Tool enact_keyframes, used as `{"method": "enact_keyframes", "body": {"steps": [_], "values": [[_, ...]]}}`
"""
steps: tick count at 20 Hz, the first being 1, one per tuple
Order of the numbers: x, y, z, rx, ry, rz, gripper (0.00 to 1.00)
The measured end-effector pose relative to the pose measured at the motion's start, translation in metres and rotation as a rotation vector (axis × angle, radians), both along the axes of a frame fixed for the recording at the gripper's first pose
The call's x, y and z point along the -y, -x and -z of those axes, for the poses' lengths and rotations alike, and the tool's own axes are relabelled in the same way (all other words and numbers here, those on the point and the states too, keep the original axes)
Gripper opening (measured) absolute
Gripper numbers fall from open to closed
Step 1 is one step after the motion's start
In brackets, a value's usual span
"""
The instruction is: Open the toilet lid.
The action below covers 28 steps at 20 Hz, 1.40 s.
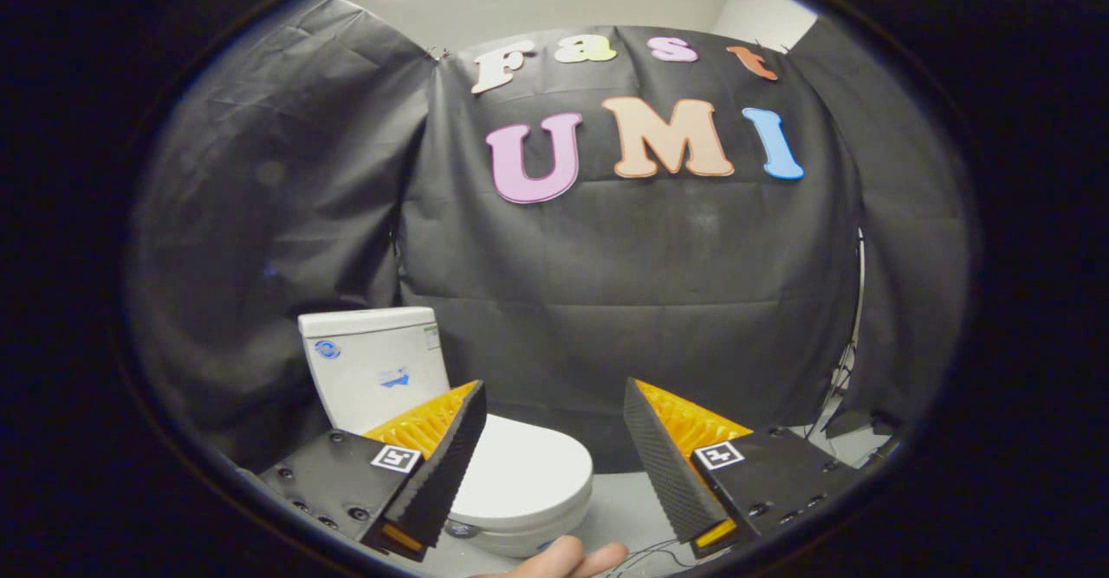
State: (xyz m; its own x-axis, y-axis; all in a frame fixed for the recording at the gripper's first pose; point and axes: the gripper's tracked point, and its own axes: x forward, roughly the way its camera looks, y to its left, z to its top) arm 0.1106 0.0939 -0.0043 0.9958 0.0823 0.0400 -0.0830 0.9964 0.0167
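The white ceramic toilet [450, 439] stands on the pale floor [619, 509] against the black cloth wall [624, 301], low and to the left beyond the gripper [554, 413]. Its long axis runs from the upright tank [372, 366] at the back toward the rounded front of the bowl, which points forward and a little to the right. The smooth white oval lid [524, 470] lies flat and closed on the seat. The tank carries a round blue mark, a blue sticker on its front and a small green-edged label at its upper corner; none is legible. The gripper's 2 fingers stand wide apart and hold nothing. The left finger [437, 465] covers the lid's left part and the tank's lower corner; the right finger [667, 465] is over bare floor. A person's fingertips [563, 561] show just below the bowl, cut off. Thin cables [845, 370] trail down the wall's right side.
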Motion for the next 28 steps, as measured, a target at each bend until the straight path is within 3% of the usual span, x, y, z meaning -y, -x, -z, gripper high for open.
{"method": "enact_keyframes", "body": {"steps": [8, 11, 19, 28], "values": [[-0.078, 0.048, 0.029, 0.015, -0.058, 0.04, 0.98], [-0.085, 0.06, 0.058, -0.013, -0.085, 0.073, 0.98], [-0.095, 0.064, 0.082, -0.028, -0.128, 0.12, 0.98], [-0.108, 0.033, 0.147, -0.121, -0.454, 0.116, 0.99]]}}
